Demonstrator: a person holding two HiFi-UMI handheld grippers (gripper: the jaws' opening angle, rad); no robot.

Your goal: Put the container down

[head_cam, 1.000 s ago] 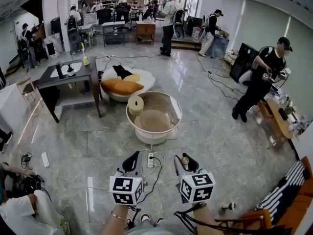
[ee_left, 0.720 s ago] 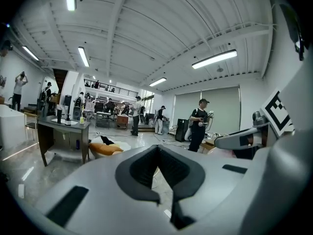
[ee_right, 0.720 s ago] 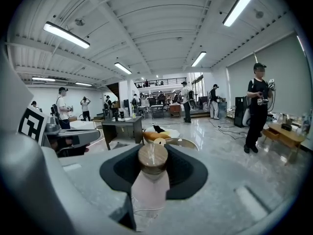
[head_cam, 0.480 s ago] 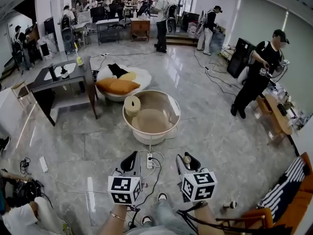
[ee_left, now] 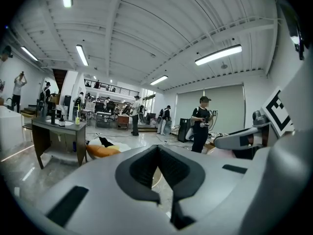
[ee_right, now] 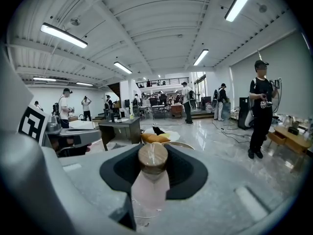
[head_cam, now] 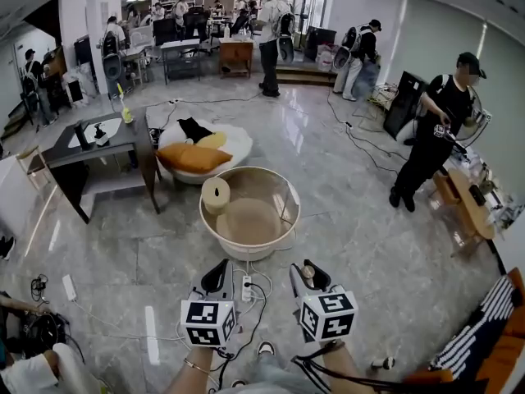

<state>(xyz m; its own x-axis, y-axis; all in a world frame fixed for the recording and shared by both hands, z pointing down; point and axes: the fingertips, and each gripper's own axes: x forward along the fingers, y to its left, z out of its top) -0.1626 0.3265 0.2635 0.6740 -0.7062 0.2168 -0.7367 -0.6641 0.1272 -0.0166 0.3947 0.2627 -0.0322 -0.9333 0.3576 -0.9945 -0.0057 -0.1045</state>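
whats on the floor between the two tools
A white power strip lies on the floor, showing between the left tool and the right tool in the head view, just short of the round table.

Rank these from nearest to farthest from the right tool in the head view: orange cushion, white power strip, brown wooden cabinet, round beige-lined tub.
From the right tool, shut on the clear brown-lidded container:
1. White power strip, just to its left.
2. Round beige-lined tub, straight ahead.
3. Orange cushion, beyond the tub, left.
4. Brown wooden cabinet, far back.
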